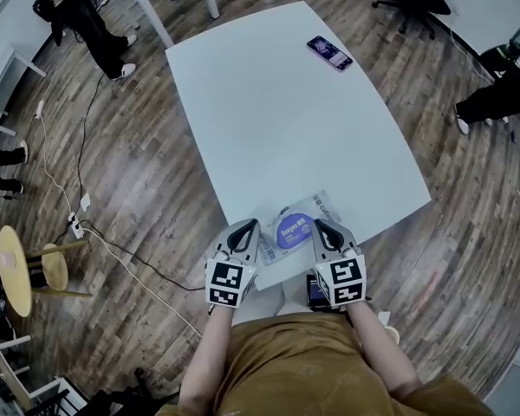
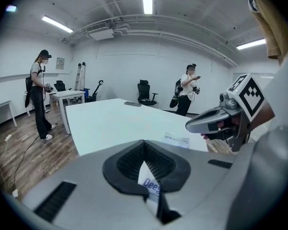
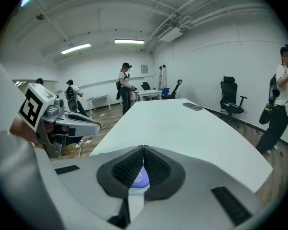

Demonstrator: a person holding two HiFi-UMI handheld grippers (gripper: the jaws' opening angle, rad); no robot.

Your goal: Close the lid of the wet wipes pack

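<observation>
Down at the left of the head view, the left gripper [image 1: 245, 225] sits at the near edge of the white table [image 1: 286, 120], its tip at the left end of the wet wipes pack [image 1: 322, 206]. In its own view the left gripper [image 2: 144, 143] has its jaws pressed together at the tips. A strip of the pack [image 2: 149, 182] with blue lettering shows through the opening behind them. Whether the jaws touch the pack cannot be told.

The pack lies flat between the two grippers, close to the table's near edge. Its blue oval lid [image 1: 292, 231] faces up and looks flat against the pack.

Just right of the lid, the right gripper [image 1: 319, 225] rests its tip over the pack's right part. In its own view the right gripper [image 3: 143, 148] also has its jaws closed tip to tip, and the blue lid [image 3: 138, 178] shows in the gap behind them.

Farther right, well apart at the table's far end, lies a phone [image 1: 329, 52].
</observation>
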